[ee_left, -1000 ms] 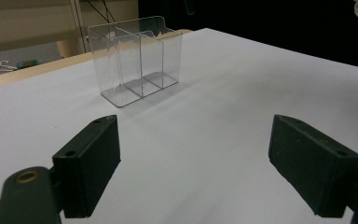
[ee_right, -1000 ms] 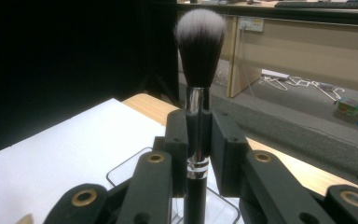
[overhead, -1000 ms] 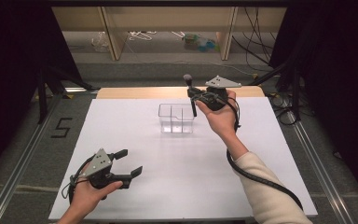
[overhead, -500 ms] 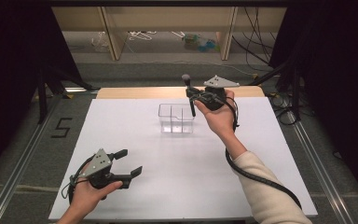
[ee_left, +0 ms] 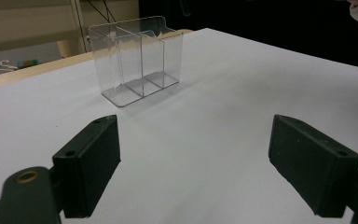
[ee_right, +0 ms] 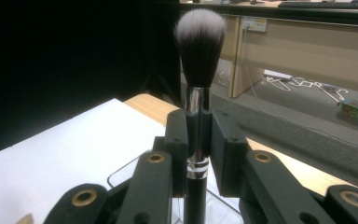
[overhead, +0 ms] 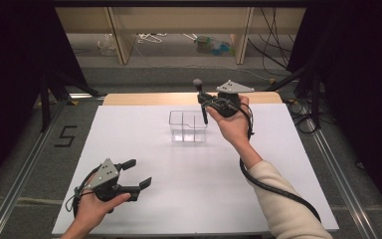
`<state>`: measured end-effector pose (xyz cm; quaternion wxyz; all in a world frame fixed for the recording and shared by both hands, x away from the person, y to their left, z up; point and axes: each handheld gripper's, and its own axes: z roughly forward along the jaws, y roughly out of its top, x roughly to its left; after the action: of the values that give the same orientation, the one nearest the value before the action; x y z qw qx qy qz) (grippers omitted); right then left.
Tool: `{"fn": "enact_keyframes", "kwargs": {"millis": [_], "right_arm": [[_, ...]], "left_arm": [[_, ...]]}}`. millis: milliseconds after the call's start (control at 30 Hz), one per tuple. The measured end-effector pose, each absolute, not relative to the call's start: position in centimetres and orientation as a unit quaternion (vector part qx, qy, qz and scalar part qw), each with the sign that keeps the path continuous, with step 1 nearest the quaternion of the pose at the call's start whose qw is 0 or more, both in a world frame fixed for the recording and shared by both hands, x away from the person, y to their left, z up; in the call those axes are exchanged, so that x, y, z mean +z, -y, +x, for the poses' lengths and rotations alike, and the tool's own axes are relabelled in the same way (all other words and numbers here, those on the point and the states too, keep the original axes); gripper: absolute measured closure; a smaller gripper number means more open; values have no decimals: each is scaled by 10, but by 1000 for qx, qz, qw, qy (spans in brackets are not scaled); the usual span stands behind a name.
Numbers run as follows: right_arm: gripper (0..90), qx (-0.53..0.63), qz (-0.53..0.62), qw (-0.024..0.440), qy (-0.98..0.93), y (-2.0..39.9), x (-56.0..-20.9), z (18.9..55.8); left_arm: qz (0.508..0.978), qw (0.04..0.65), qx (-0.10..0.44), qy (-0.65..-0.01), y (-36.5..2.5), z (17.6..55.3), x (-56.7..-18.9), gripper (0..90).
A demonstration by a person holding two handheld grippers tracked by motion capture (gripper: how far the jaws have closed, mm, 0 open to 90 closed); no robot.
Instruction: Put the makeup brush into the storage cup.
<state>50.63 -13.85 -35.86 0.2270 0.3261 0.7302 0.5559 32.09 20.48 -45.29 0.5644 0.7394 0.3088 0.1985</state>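
Makeup brush (ee_right: 199, 84), light and stiff-handled with soft bristles, is clamped upright at its slippery handle by the shut right claw (ee_right: 198, 140), above the clear organizer (overhead: 188, 126); left claw (ee_left: 209, 172) gapes empty.

White tabletop (overhead: 288, 164), wood shelving (overhead: 238, 30) w/ clutter behind.

This was a lab-style recording bay. A white-covered table (overhead: 144, 134) sat between dark curtains (overhead: 10, 74), with metal floor rails (overhead: 20, 184) on either side. Beyond the right gripper (overhead: 205, 102), loose cables (overhead: 151, 37) and clutter lay under a wooden bench (overhead: 179, 20); a floor marking, "5" (overhead: 65, 135), lay left of the table.
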Motion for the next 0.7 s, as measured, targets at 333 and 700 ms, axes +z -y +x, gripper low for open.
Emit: {"fn": "enact_keyframes", "kwargs": {"millis": [333,700], "right_arm": [[785,558,329,222,-729,136,-359,507],[786,557,328,220,-731,134,-360,508]], "left_arm": [[742,560,202,-308,-206,321,-452,163],[742,559,199,-313,-206,320,-453,163]]}}
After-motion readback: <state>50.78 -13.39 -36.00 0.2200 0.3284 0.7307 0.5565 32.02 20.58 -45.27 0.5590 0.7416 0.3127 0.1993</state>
